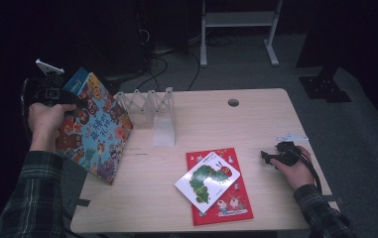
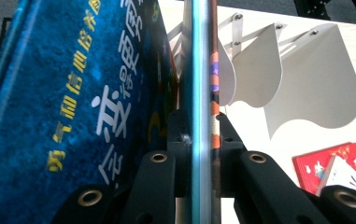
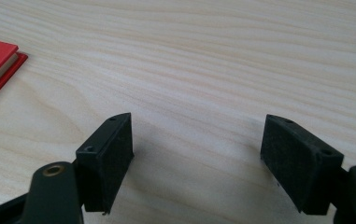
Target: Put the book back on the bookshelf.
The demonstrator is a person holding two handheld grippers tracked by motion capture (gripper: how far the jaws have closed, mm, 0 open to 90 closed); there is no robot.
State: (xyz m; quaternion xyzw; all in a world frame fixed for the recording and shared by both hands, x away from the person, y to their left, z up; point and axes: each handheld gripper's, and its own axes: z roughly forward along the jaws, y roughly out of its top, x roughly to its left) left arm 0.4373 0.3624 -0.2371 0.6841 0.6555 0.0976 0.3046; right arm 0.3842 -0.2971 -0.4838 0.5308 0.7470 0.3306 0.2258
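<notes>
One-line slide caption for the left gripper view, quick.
Left gripper clamped on the edge of a blue picture book, white expanding book rack on the table beyond.

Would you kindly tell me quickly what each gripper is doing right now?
Left gripper: closed on the blue picture book, held tilted off the table.
Right gripper: open, holding nothing, fingers above bare table.

**Readable markings: lettering on two book covers**

Blue picture book [image 2: 73, 116], left half of the left gripper view: large white Chinese characters, among them "变", running up the cover beside a column of smaller yellow ones, too slanted to read in full. Red book [image 1: 221, 198], lower centre of the high view: a small yellow title line at its top edge, too small to read.
</notes>
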